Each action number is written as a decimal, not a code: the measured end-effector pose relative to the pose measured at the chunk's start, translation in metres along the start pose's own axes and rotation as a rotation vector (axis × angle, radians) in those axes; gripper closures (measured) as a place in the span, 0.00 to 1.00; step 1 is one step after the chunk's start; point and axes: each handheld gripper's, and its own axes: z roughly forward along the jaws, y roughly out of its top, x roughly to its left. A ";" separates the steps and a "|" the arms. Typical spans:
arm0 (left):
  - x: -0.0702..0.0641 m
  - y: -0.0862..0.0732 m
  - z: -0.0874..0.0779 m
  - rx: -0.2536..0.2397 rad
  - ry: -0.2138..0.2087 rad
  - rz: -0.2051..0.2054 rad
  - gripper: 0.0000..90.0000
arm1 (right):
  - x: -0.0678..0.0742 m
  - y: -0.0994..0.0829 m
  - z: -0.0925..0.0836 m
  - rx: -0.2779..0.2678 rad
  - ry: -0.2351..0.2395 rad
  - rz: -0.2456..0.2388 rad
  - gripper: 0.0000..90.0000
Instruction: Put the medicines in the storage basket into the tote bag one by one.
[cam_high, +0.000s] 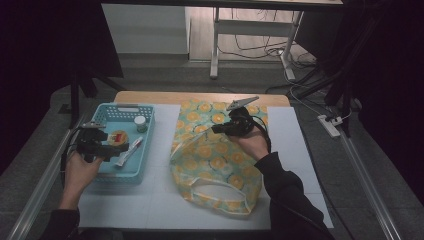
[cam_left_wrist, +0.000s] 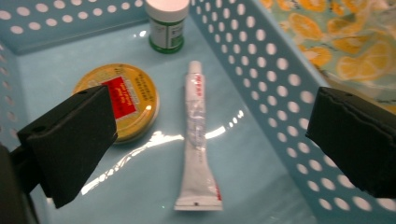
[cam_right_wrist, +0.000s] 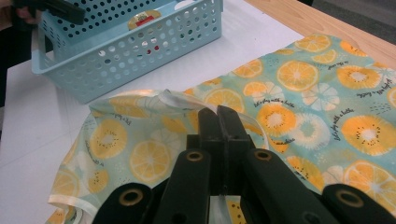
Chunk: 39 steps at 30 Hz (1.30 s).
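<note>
Hovering left gripper (cam_left_wrist: 210, 140) jaws wide over tube (cam_left_wrist: 197, 140) | right gripper (cam_right_wrist: 218, 122) clamped on bag (cam_right_wrist: 299, 93)

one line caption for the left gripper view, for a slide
Open left gripper over a blue basket holding a white tube.

The high view looks forward and down from above the person's side of the table (cam_high: 160, 210), far enough to take in the blue basket (cam_high: 145, 167) and the lemon-print bag (cam_high: 220, 165). The left gripper view looks steeply down, close into the basket (cam_left_wrist: 261, 60). The right gripper view looks low across the bag (cam_right_wrist: 299, 93) toward the basket (cam_right_wrist: 140, 51). All three views share basket and bag.
</note>
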 end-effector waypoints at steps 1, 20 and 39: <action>0.002 0.002 0.001 -0.005 0.001 -0.005 0.01 | 0.000 0.000 0.000 0.000 0.000 -0.001 1.00; 0.030 0.022 0.045 0.129 0.081 -0.028 0.00 | 0.000 0.000 0.001 0.010 0.002 -0.004 1.00; 0.049 0.028 0.077 0.296 0.128 -0.037 0.00 | 0.001 -0.002 0.004 0.018 0.007 -0.005 1.00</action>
